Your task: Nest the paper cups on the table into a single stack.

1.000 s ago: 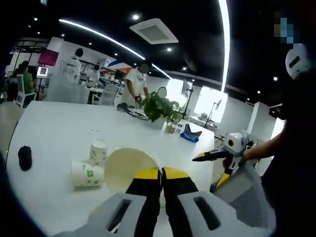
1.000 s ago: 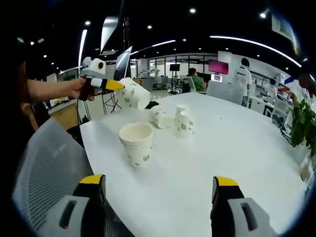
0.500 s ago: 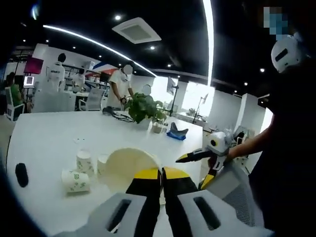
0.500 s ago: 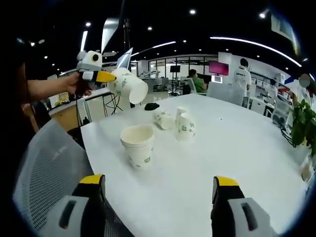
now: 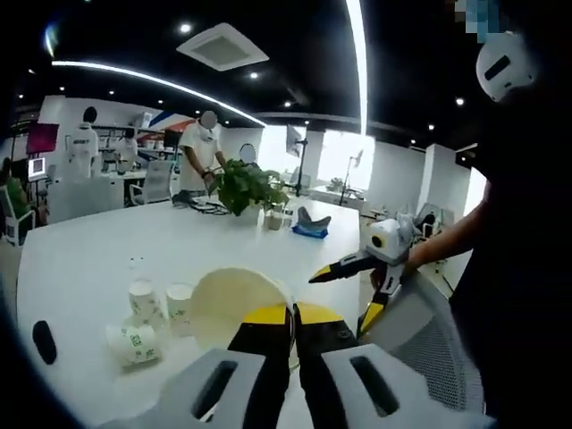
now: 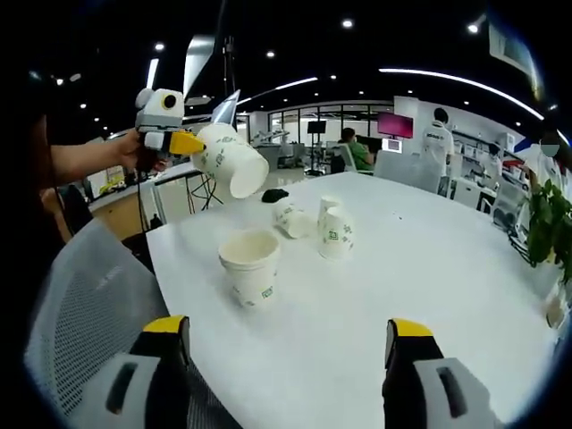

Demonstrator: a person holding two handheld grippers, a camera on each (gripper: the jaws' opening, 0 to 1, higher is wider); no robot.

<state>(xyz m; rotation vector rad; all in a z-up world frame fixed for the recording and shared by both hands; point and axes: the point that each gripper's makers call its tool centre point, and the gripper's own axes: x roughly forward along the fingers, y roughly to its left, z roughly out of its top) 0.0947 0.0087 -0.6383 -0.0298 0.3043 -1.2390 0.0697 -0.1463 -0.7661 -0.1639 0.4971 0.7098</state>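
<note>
Five paper cups (image 6: 251, 266), one gripped.

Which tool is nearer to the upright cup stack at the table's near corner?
Left. The left tool holds a cup in the air just above and beside the stack. The right tool, jaws open, hangs back from it over the table edge.

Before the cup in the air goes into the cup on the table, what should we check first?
1. Left gripper shut on the held cup: ok.
2. Stack cup upright, mouth open: ok.
3. Held cup's bottom facing down toward the stack cup: not ok, it is tilted sideways.
4. Held cup straight above the stack cup: cannot tell.
5. Right gripper open and away from the stack cup: ok.
6. Other cups out of the way: ok.
</note>
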